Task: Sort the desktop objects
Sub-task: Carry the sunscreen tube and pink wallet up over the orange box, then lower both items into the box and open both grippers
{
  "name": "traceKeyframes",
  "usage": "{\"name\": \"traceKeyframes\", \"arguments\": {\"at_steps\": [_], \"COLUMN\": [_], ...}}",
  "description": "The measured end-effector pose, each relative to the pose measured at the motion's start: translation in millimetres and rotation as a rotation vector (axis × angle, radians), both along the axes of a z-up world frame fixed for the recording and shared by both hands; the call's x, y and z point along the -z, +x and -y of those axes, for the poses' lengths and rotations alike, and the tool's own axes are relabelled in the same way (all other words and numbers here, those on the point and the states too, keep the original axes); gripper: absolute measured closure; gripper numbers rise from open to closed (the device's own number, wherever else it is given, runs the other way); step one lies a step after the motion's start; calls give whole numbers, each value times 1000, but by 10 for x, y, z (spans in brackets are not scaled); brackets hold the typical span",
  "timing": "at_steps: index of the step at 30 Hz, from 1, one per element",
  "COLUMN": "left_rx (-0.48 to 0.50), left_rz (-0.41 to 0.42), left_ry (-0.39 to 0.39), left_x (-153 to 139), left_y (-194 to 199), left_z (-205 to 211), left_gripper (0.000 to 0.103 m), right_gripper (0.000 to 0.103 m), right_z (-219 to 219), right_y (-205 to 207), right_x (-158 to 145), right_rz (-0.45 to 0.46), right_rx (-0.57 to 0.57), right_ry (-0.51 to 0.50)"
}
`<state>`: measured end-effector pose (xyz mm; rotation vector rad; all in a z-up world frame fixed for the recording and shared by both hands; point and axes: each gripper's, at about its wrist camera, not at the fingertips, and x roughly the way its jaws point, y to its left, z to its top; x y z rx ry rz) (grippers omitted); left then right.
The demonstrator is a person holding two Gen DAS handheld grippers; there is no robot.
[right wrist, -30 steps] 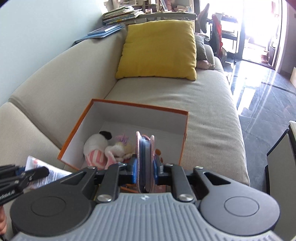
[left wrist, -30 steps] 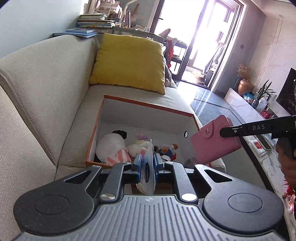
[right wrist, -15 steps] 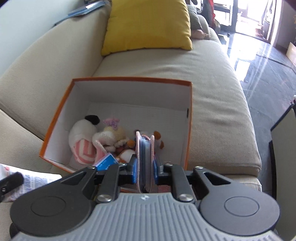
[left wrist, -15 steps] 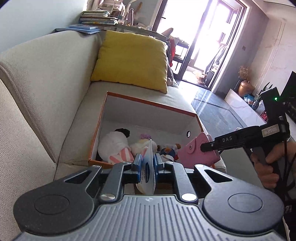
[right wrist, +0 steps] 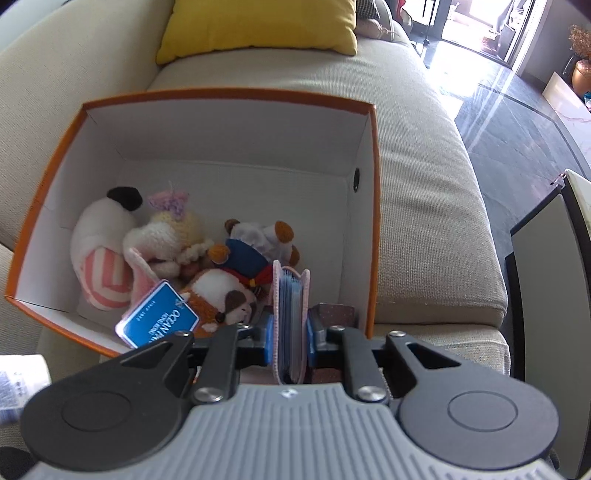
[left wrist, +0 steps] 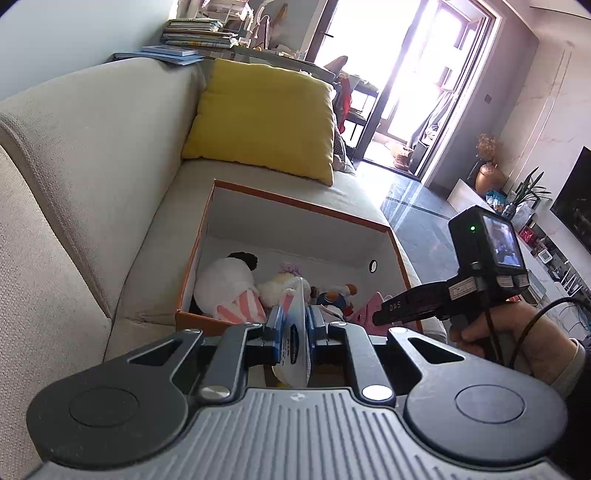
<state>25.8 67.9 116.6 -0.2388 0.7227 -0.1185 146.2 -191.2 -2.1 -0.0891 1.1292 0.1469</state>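
Note:
An orange box with white inner walls sits on the beige sofa and holds several plush toys. My right gripper is shut on a pink card wallet, held edge-on low inside the box near its right wall. In the left wrist view that wallet pokes up behind the box's near edge, with the right gripper reaching in from the right. My left gripper is shut on a flat white packet with blue print, held in front of the box.
A yellow cushion leans on the sofa back beyond the box. Books are stacked behind the sofa. A dark table edge stands to the right, and a dark tiled floor runs toward a bright doorway. A person's hand grips the right tool.
The right gripper has come down and tilted steeply with the pink wallet, from above the box's right edge to low inside it. The left gripper has stayed put with its packet.

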Motion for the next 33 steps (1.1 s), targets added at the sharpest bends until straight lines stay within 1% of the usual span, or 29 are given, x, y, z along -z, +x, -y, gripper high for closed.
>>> {"name": "traceKeyframes", "arguments": {"at_steps": [3,8,11,12,14,16,19,21,23,25,29,33], "left_rx": [-12,-26,-24,-24,-25,-25,-26,-25,-19,-15,-19,-20], "left_rz": [-1,-10,-15,-15,-14,-14,-15,-14,-10,-8,-8,-8], "left_ry": [8,7,8,9,10,11,12,12,13,15,22,24], "left_x": [-15,-4,1,6,4,4,0,-5,-16,-28,-37,-48], "left_y": [-30,-36,-24,-27,-32,-33,-31,-33,-39,-47,-56,-45], "left_z": [-1,3,21,28,42,48,68,100,130,161,192,211], "left_gripper": [88,88,88,88,88,88,88,88,88,88,88,88], "right_gripper": [84,84,83,83,77,72,72,72,74,83,86,86], "right_z": [12,-12,-17,-19,-33,-49,-60,-89,-86,-100,-90,-59], "right_y": [5,-16,-76,-100,-147,-205,-262,-235,-230,-241,-239,-263], "right_x": [84,61,4,-19,-69,-139,-231,-260,-265,-229,-108,-114], "right_rz": [-12,-8,12,21,50,102,163,176,180,183,157,163], "right_rx": [5,-39,-75,-87,-108,-134,-182,-218,-262,-303,-334,-343], "right_ry": [-6,-17,-28,-34,-57,-95,-133,-142,-121,-123,-163,-149]}}
